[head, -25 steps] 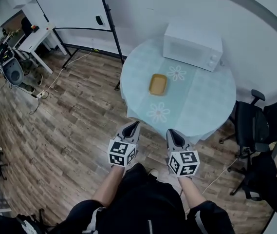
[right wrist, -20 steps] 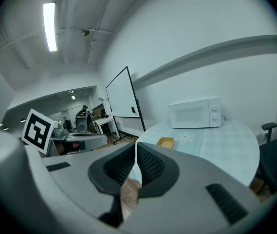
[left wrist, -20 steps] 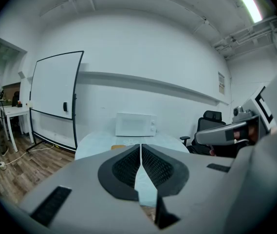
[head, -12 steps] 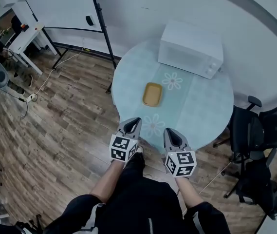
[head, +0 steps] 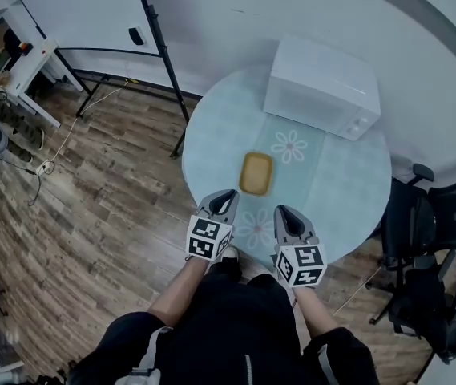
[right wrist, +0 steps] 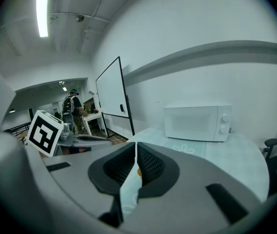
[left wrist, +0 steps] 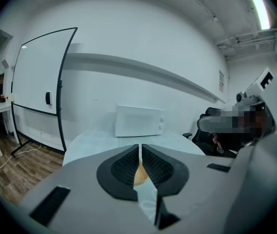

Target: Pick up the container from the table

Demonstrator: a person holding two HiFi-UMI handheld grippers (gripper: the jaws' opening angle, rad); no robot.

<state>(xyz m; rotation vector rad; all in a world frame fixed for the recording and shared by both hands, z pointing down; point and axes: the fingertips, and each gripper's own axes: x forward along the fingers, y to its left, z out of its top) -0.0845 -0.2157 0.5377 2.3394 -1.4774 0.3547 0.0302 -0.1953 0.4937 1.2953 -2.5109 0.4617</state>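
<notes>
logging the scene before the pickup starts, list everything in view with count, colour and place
shallow rectangular container: one, yellow-orange, near middle of the table, just ahead of both grippers
box-shaped microwave oven: one, white, far side of the table
round table with flowered cloth: one, pale blue-green, by the wall
whiteboard on a black stand: one, white, left of the table
office chairs: at least two, black, right of the table
small desk: one, white, far left
plank floor: brown wood
left gripper: one, grey, shut and empty, at the table's near edge
right gripper: one, grey, shut and empty, beside the left
</notes>
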